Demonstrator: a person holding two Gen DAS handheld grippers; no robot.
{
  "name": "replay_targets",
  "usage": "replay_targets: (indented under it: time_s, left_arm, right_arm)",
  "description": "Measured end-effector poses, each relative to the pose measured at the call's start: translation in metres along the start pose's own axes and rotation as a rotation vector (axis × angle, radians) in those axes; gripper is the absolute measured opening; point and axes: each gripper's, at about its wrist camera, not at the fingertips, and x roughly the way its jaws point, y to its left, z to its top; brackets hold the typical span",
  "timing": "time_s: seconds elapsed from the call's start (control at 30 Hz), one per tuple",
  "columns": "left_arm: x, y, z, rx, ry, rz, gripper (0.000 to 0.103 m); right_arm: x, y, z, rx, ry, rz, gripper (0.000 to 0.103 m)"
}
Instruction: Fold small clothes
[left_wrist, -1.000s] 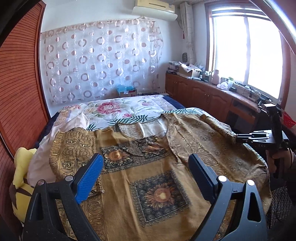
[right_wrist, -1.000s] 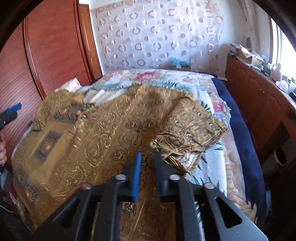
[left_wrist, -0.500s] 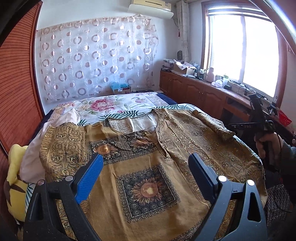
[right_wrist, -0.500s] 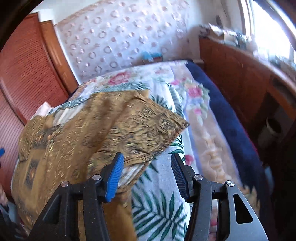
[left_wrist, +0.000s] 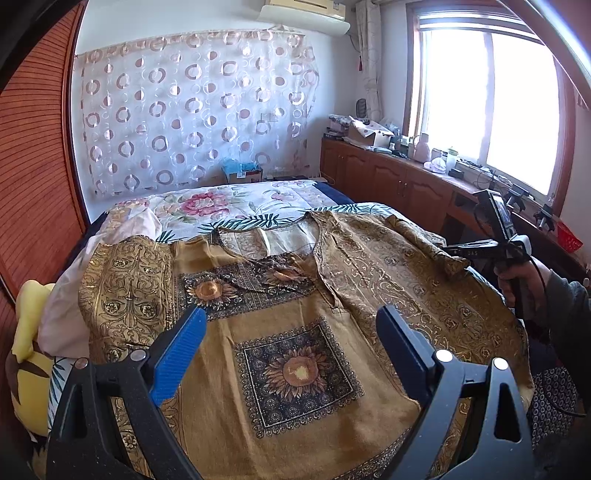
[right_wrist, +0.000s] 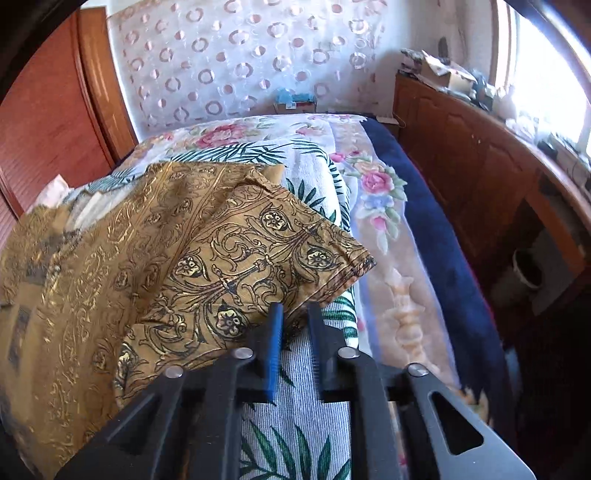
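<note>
Sleeve (right_wrist: 258, 251) pinched at right tool (right_wrist: 295, 314)

This is a bedroom in a home: a bed (left_wrist: 258, 199) spread with a floral and palm-leaf bedcover (right_wrist: 295, 155) fills most of the room, with a sheer curtain (left_wrist: 192, 122) patterned in rings hung across the wall behind its far edge. A wall-mounted air conditioner (left_wrist: 303, 13) sits above that curtain, reddish wooden wardrobe doors (left_wrist: 33, 166) run along the bed's left edge, and low wooden cabinets (left_wrist: 388, 177) under a bright window (left_wrist: 487, 107) line the right side, their top cluttered with boxes, bottles and small household items. A yellow plush toy (left_wrist: 26, 343) lies at the bed's near left corner.
</note>
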Motion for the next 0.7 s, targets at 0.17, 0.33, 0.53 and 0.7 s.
replay_targets:
  time_s: [0.17,0.33,0.53,0.7]
  left_arm:
    - [0.001,0.004,-0.004,-0.01,0.003,0.002,0.094]
    - [0.0,0.006,-0.005,-0.017,0.004,0.005,0.094]
    - [0.0,0.006,-0.005,-0.018,0.007,0.009,0.094]
    - [-0.001,0.01,-0.005,-0.03,0.006,0.011,0.094]
  right_arm:
    - [0.0,0.004,0.006,-0.026,-0.026,0.041,0.004]
    - [-0.024,0.024,0.02,-0.056,-0.131,0.111,0.003]
    - [-0.054,0.08,0.032,-0.159,-0.229,0.239,0.003]
    - [-0.059,0.107,0.03,-0.243,-0.214,0.285,0.004]
